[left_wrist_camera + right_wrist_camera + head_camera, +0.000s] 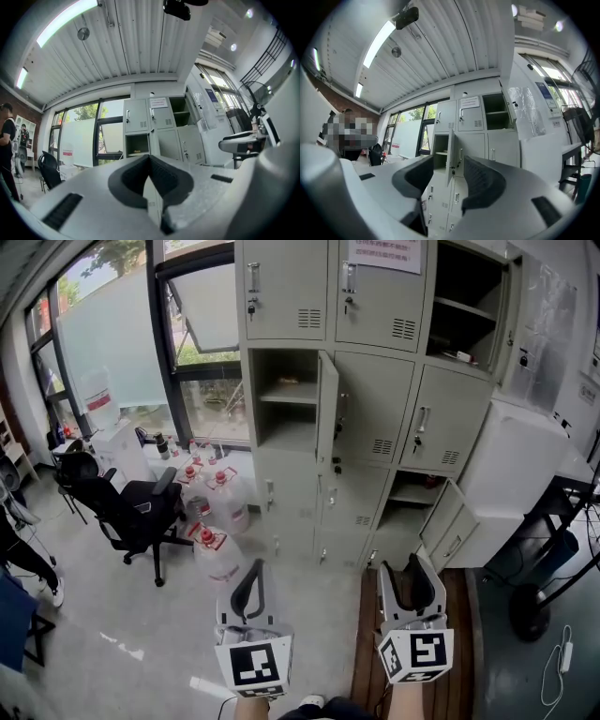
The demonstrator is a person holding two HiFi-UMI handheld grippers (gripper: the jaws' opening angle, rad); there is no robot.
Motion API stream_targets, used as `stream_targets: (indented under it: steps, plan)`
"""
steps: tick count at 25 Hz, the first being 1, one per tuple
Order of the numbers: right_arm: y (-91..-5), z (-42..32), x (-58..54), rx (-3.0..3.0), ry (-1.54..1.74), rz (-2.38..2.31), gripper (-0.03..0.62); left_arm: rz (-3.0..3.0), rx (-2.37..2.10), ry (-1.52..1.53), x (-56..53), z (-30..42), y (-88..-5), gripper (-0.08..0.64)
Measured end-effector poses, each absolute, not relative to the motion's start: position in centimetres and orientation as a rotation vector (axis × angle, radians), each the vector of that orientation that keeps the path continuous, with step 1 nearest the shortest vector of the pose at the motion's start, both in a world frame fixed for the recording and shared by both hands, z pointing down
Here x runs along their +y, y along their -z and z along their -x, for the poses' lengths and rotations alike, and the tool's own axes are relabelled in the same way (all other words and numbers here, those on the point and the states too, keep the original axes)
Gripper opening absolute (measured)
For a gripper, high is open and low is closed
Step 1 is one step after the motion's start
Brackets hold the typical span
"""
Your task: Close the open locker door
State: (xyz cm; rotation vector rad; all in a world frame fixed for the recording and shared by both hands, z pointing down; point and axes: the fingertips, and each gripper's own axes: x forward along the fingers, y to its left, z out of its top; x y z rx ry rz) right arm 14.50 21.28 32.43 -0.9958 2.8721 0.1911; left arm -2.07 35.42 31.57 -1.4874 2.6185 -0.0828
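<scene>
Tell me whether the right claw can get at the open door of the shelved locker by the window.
Probably not from here: the right claw, jaws apart and empty, is well short of the open door. The floor between looks free, though; the water jugs stand off to the left.

floor [112, 615]: was pale grey and glossy | windows [112, 352]: tall, dark-framed, daylight and greenery behind | office chair [136, 512]: black, stood near the windows | water jugs [223, 498]: red-capped, clustered on the floor beside the chair | ceiling [136, 42]: white ribbed panels | strip light [65, 21]: was lit | brick wall [18, 101]: far left
</scene>
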Motion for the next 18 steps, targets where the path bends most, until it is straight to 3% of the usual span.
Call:
stream_targets:
  steps: [18]
  plan:
    - [-34.1, -6.0, 15.1, 2.943, -0.151, 0.833, 0.196, 1.416, 2.685, 0.098, 30.1, 8.2, -33.1, 0.002]
